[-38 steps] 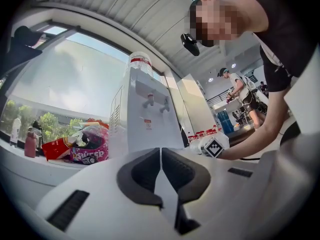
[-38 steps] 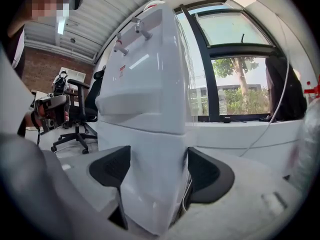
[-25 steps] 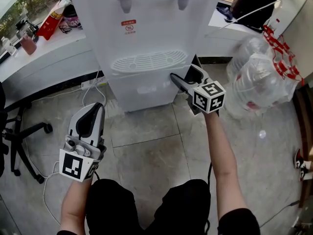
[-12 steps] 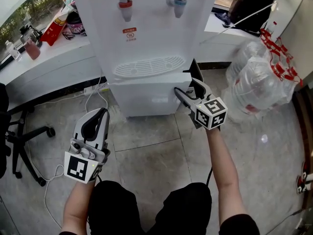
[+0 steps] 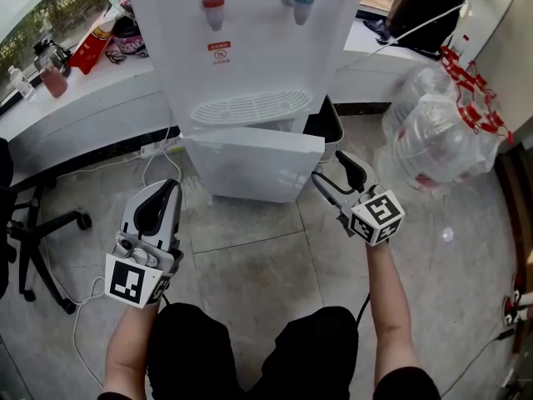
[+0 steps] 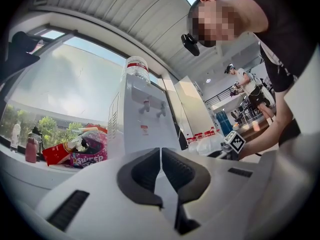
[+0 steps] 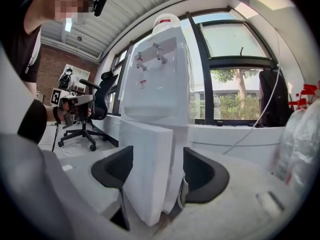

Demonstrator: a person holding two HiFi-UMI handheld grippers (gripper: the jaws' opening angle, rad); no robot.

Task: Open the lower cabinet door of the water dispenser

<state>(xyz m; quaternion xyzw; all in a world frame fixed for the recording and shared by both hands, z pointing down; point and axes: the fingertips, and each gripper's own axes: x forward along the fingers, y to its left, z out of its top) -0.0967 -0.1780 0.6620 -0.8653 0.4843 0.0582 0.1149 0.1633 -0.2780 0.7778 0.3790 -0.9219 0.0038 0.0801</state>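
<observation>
The white water dispenser (image 5: 250, 48) stands ahead of me on the tiled floor. Its lower cabinet door (image 5: 250, 165) stands partly open, hinged at the left, with its right edge swung out toward me. My right gripper (image 5: 329, 167) has that free edge between its jaws. They have just closed a little and hold the thick door (image 7: 145, 169) wide apart. In the right gripper view the right gripper (image 7: 157, 169) has one pad on the door's front face and the other behind its edge. My left gripper (image 5: 160, 192) hangs low at the left, away from the dispenser. The left gripper (image 6: 160, 156) is shut on nothing.
Large empty water bottles in clear bags (image 5: 433, 132) lie right of the dispenser. A black bin (image 5: 326, 123) sits behind its right side. A power strip with cables (image 5: 158, 146) and an office chair (image 5: 33, 223) are at the left. A white counter (image 5: 83, 90) carries snacks and bottles.
The right gripper has drawn back toward me and to the right, and the door's right edge has swung out with it from nearly shut to partly open. The left gripper has stayed put.
</observation>
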